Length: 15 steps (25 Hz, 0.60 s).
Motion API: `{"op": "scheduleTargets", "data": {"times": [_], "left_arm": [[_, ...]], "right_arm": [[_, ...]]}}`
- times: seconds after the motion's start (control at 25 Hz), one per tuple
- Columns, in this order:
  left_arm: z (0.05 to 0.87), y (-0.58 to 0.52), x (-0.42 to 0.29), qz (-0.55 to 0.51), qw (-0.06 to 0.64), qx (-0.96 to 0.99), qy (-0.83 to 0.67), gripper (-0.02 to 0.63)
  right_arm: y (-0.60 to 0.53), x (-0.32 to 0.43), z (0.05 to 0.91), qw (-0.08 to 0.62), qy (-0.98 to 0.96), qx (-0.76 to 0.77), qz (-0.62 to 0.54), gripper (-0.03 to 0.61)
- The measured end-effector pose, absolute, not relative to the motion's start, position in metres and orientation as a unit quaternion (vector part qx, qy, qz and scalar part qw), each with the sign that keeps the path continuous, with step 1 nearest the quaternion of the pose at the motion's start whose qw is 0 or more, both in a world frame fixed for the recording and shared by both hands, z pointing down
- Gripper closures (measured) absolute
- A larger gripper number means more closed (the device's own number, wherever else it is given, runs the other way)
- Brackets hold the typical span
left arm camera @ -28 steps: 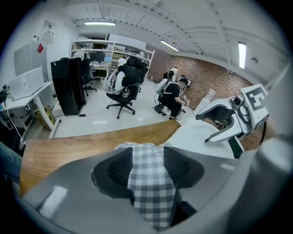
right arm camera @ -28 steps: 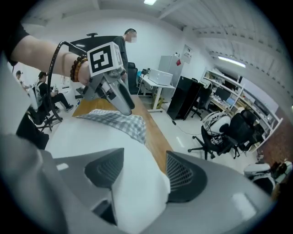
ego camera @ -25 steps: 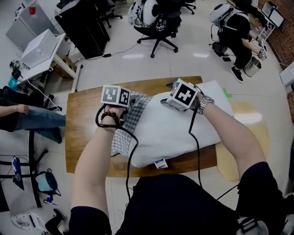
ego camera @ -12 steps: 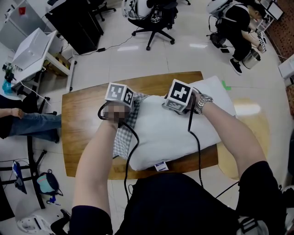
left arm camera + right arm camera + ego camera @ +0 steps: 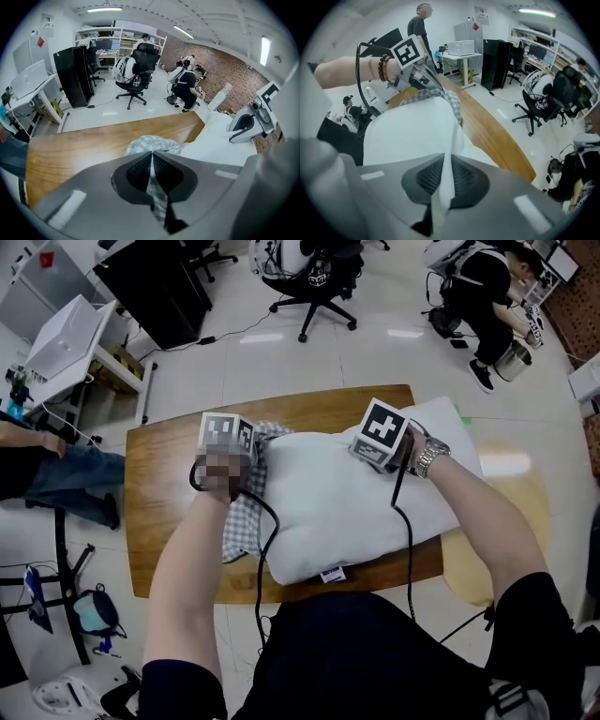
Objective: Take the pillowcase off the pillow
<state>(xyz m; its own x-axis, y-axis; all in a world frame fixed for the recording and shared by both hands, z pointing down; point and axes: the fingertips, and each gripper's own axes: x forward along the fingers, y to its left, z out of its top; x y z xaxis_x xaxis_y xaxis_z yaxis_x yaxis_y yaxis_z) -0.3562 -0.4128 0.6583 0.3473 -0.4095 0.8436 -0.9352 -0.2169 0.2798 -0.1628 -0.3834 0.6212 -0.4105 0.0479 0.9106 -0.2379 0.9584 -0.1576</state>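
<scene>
Pillowcase partly hidden behind left arm; label print unreadable.

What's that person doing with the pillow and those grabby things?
A person is taking a checkered pillowcase off a white pillow on a wooden table. The left gripper has just closed its jaws on the bunched pillowcase. The right gripper has just closed its jaws on a pinch of the pillow's white cloth. The pillowcase is bunched at one end, and most of the pillow is bare.
</scene>
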Motion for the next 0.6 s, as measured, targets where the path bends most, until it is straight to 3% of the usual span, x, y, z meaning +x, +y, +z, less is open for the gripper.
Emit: {"op": "scheduleTargets", "data": {"times": [0.6], "left_arm": [[0.657,-0.39,-0.417,0.33,0.399,0.654,-0.552,0.607]], "right_arm": [[-0.398,-0.085,0.628,0.575,-0.798,0.11,0.144,0.563]]}}
